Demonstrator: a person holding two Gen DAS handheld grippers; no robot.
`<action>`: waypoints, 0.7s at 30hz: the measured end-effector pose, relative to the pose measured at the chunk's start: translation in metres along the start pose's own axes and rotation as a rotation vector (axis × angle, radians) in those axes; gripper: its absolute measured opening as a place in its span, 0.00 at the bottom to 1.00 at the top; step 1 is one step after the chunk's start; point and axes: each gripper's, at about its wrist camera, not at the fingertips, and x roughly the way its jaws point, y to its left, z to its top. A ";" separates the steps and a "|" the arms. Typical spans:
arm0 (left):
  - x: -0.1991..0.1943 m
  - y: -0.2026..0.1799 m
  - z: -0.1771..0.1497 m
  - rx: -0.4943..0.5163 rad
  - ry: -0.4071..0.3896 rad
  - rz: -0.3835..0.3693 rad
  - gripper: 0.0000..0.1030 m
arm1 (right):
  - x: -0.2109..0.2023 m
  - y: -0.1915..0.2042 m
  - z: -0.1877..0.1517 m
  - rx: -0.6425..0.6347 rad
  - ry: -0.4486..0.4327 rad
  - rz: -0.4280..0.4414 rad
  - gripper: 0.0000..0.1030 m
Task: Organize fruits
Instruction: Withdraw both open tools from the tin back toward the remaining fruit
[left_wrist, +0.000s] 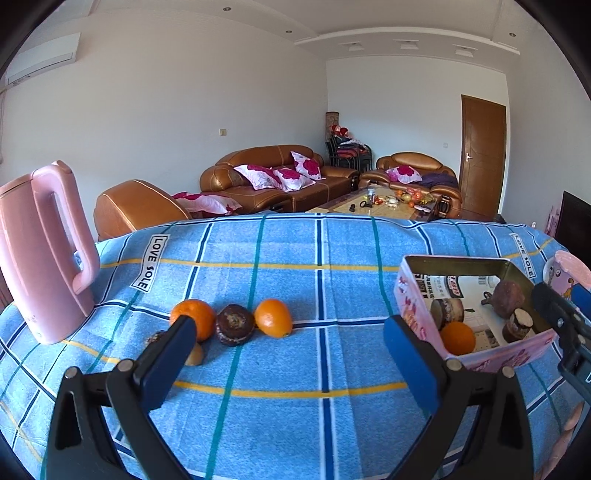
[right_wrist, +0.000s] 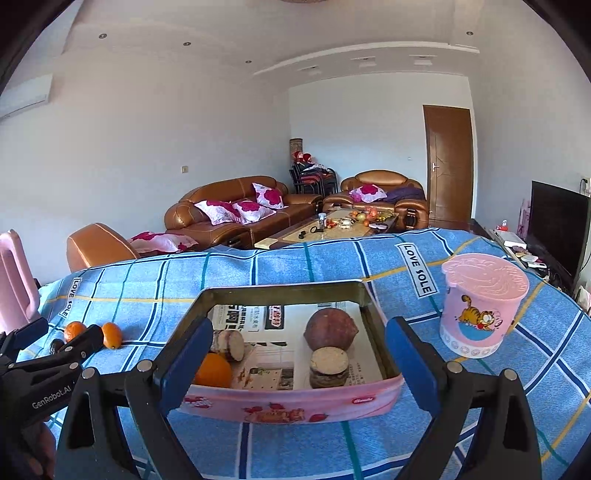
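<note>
On the blue checked tablecloth lie two oranges (left_wrist: 193, 316) (left_wrist: 273, 317) with a dark brown round fruit (left_wrist: 235, 324) between them, and a smaller piece half hidden behind my left finger. A pink tin box (right_wrist: 295, 406) lined with newspaper holds an orange (right_wrist: 214, 370), a brown-purple fruit (right_wrist: 330, 329) and two cut dark fruit pieces (right_wrist: 328, 367) (right_wrist: 229, 344). My left gripper (left_wrist: 290, 338) is open and empty, just in front of the loose fruits. My right gripper (right_wrist: 299, 341) is open and empty, above the box's near side.
A pink kettle (left_wrist: 40, 254) stands at the table's left. A pink lidded cup (right_wrist: 480, 302) with a cartoon cat stands right of the box. Sofas, a coffee table and a door lie beyond the table's far edge.
</note>
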 end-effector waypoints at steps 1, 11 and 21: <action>0.001 0.006 0.000 -0.004 0.008 0.006 1.00 | 0.000 0.005 -0.001 -0.005 0.004 0.011 0.93; 0.011 0.068 -0.009 -0.082 0.105 0.038 1.00 | 0.001 0.066 -0.007 -0.063 0.056 0.115 0.93; 0.025 0.115 -0.022 -0.134 0.243 0.026 1.00 | 0.006 0.116 -0.012 -0.127 0.106 0.184 0.93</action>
